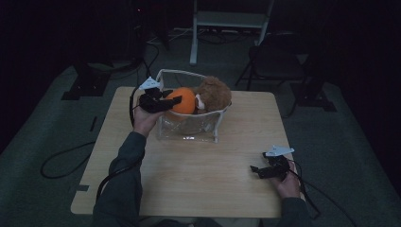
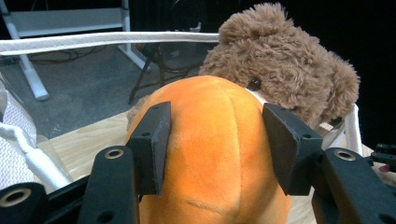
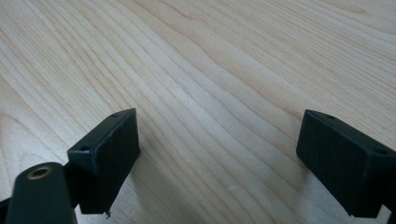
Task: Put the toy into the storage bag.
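- The orange plush [image 2: 212,154] is round and soft, with a seam line running down its middle. It sits at the left side of the clear bag [image 1: 189,126], on the far half of the table [image 1: 198,179].
- A brown teddy bear [image 2: 285,70] leans just beside it on the right, in the same bag.
- I can read no label or writing on any of these things.
- My left claw [image 1: 174,100] is clamped on the orange plush; both pads [image 2: 156,147] press its sides.
- My right claw [image 1: 257,170] rests near the right edge of the table with jaws wide apart, holding nothing.
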Available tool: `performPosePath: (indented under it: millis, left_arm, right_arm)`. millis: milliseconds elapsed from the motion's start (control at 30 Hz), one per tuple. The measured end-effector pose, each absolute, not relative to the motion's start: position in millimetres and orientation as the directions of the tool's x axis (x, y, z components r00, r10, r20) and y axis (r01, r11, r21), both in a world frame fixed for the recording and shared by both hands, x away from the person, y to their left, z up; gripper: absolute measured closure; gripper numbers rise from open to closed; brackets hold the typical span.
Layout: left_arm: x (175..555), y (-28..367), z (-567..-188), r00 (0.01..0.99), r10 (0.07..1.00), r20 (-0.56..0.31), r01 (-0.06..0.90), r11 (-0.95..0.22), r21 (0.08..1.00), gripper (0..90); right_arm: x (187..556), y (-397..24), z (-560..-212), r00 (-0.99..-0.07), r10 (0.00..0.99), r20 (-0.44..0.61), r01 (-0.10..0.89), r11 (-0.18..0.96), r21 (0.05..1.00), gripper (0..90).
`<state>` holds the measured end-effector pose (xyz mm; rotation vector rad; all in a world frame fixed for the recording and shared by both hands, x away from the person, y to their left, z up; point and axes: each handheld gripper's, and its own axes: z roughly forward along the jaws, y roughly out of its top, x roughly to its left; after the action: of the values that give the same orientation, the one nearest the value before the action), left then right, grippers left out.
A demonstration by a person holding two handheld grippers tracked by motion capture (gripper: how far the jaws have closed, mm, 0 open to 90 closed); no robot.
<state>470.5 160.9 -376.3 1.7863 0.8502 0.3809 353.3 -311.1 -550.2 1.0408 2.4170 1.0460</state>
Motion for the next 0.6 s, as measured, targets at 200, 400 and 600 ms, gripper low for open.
performPosePath:
  millis: [200, 400, 600]
  left_arm:
    - [470.9, 159.3, -375.7, 0.705, 0.696, -0.136, 0.372, -0.2, 0.906, 40.7]
    - [470.8, 161.2, -375.4, 0.72, 0.675, -0.159, 0.373, -0.184, 0.909, 40.7]
    - [469.3, 163.2, -374.6, 0.713, 0.686, -0.146, 0.367, -0.187, 0.911, 41.7]
  right_arm:
    - [353.3, -311.1, -550.2, -0.689, 0.725, 0.005, 0.5, 0.47, 0.728, 12.5]
    - [353.3, -311.1, -550.2, -0.689, 0.725, 0.004, 0.499, 0.47, 0.728, 12.5]
    - [353.0, -311.0, -550.2, -0.687, 0.726, 0.005, 0.501, 0.469, 0.727, 12.5]
